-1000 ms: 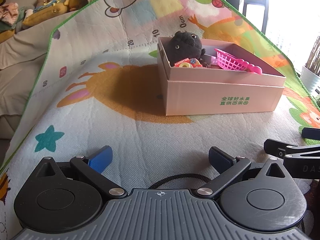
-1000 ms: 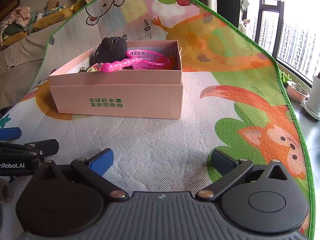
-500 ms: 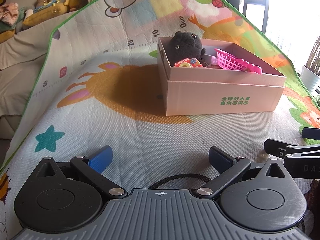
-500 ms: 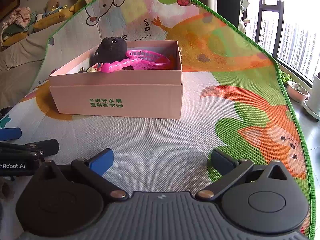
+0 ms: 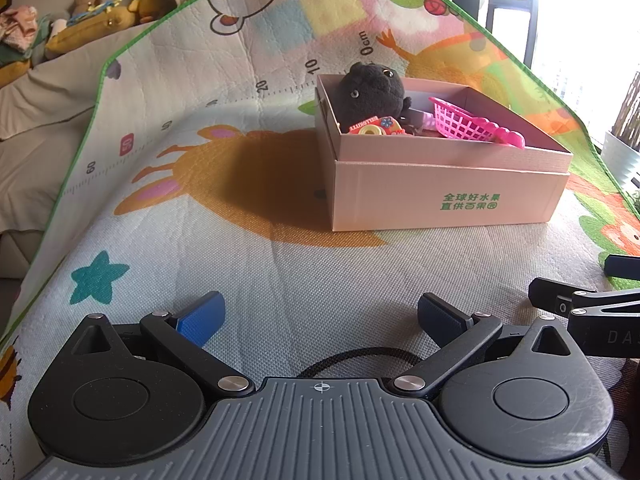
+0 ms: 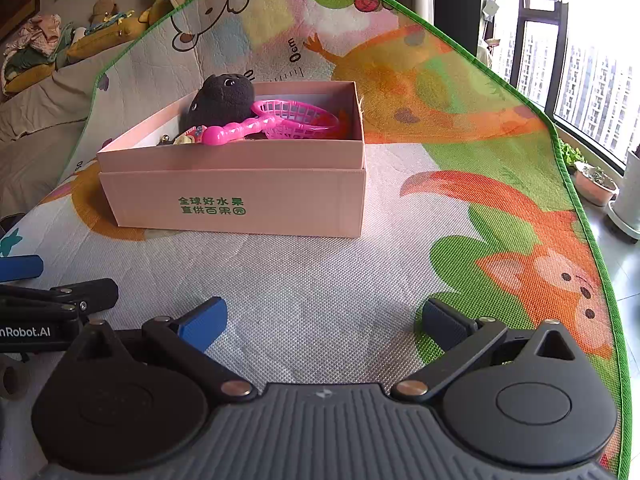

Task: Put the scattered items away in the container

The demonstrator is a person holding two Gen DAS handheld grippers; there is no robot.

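A pink cardboard box with green print stands on the play mat. Inside it sit a black plush toy, a pink plastic net scoop and a small red and yellow toy. My left gripper hangs open near the mat, well short of the box, with nothing between its blue pads. My right gripper is open and empty too, on the box's near side. Each gripper shows at the edge of the other's view.
The colourful play mat with a green border covers the surface. Soft toys line a sofa back at the far left. Potted plants and a window are on the right. A black cable loop lies under my left gripper.
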